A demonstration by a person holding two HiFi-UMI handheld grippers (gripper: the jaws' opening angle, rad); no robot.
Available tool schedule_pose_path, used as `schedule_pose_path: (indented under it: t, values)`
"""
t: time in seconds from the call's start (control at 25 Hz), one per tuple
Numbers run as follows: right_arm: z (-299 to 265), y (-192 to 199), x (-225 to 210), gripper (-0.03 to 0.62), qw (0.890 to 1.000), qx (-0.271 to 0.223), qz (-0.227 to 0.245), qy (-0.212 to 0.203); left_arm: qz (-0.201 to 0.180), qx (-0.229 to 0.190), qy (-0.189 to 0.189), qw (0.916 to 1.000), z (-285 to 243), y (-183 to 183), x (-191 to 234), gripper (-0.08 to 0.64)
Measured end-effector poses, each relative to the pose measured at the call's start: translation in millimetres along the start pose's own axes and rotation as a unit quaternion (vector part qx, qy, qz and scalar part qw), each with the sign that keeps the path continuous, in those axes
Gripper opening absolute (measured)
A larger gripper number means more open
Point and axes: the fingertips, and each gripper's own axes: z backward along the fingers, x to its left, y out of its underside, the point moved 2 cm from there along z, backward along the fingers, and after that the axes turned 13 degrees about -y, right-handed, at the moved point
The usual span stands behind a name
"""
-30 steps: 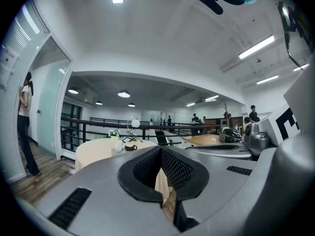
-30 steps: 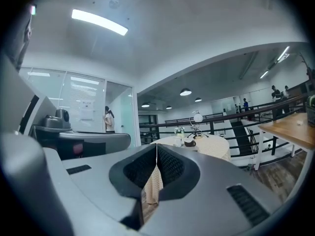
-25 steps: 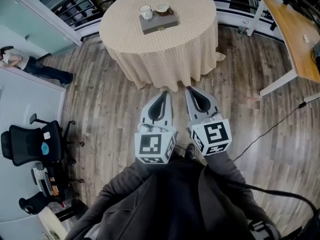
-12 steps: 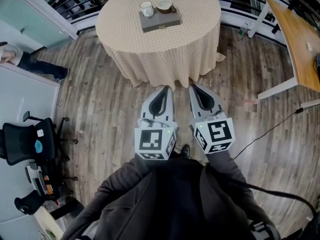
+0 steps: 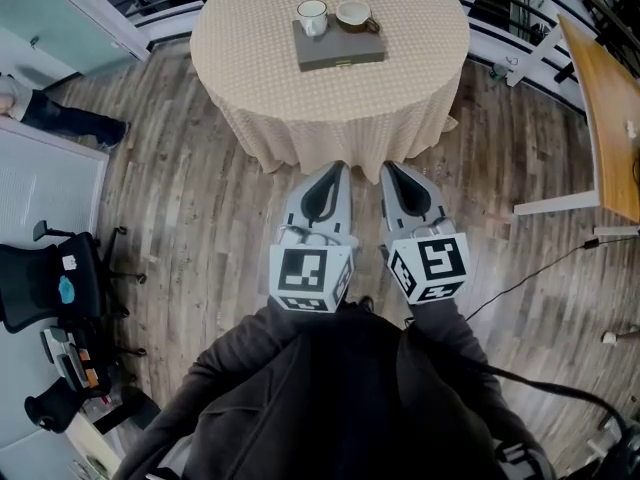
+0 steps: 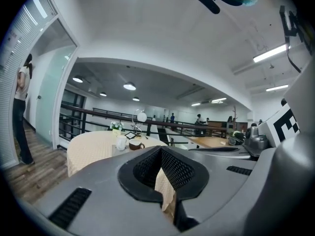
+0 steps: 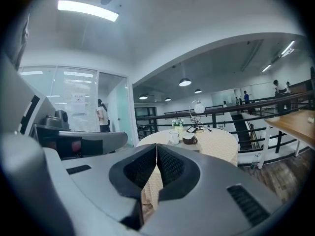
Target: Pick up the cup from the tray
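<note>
A white cup and a brown cup stand on a grey tray on the round table with a beige cloth. My left gripper and right gripper are held side by side above the wood floor, short of the table's near edge. Both are shut with nothing in them. The left gripper view shows the white cup far ahead past the closed left gripper. From the right gripper, the white cup and brown cup also stand far off.
A wooden desk stands at the right, with a cable on the floor near it. An office chair and a person's legs are at the left. A black railing runs behind the table.
The table has come nearer and shifted slightly right in the head view. Both grippers stay shut and side by side, their tips now close to the tablecloth's hem.
</note>
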Motion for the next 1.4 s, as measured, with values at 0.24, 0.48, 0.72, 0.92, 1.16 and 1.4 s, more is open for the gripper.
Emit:
schedule_pose_path:
  t: [0.24, 0.48, 0.72, 0.92, 1.16, 1.4]
  values:
    - [-48, -18, -16, 0.008, 1.000, -0.001, 0.016, 0.004, 0.011, -0.018, 0.010, 0.9997, -42, -16, 27, 0.002]
    - [-85, -42, -26, 0.008, 0.999, -0.010, 0.032, 0.018, 0.022, -0.041, 0.028, 0.9985, -75, -39, 51, 0.003]
    - [-100, -45, -42, 0.008, 0.999, -0.008, 0.031, 0.044, 0.023, -0.030, 0.055, 0.9978, -100, -36, 54, 0.003]
    - [-96, -42, -55, 0.008, 0.997, -0.008, 0.025, 0.067, 0.019, -0.017, 0.075, 0.9969, -110, -29, 46, 0.003]
    - [-97, -41, -72, 0.008, 0.996, -0.010, 0.026, 0.079, 0.013, -0.013, 0.079, 0.9967, -127, -28, 41, 0.002]
    - [-113, -38, -111, 0.008, 0.997, -0.010, 0.020, 0.072, 0.006, 0.004, 0.066, 0.9978, -166, -23, 35, 0.002]
